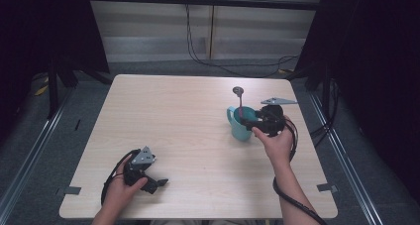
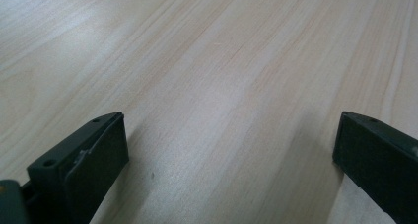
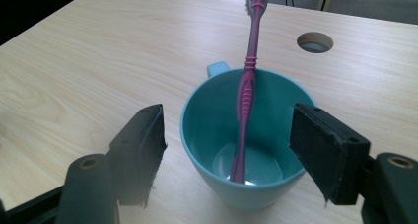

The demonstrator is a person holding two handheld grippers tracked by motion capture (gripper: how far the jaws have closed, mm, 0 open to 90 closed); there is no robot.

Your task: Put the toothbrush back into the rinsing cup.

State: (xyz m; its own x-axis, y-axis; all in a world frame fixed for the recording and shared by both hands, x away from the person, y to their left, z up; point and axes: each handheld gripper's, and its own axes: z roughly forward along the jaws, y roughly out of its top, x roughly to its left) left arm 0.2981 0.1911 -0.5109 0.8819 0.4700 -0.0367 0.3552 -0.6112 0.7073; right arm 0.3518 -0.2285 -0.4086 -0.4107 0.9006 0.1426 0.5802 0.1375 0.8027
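Observation:
A teal mug (image 1: 236, 126) stands on the right half of the wooden table (image 1: 188, 111), its handle turned to the left in the high view. A pink toothbrush (image 1: 240, 107) leans upright inside it. In the right gripper view the mug (image 3: 212, 130) is close ahead and the toothbrush (image 3: 249, 81) rests on its bottom and far rim. My right gripper (image 3: 231, 135) is open, one jaw on either side of the mug's near rim; I cannot tell whether they touch it. Near the front left edge my left gripper (image 1: 157, 184) lies low and open over bare wood (image 2: 231, 145).
A round cable hole (image 3: 315, 42) is cut in the tabletop just beyond the mug. Black cables trail from both grippers toward the front edge. Dark curtains and metal rails flank the table, and a floor cable runs behind it.

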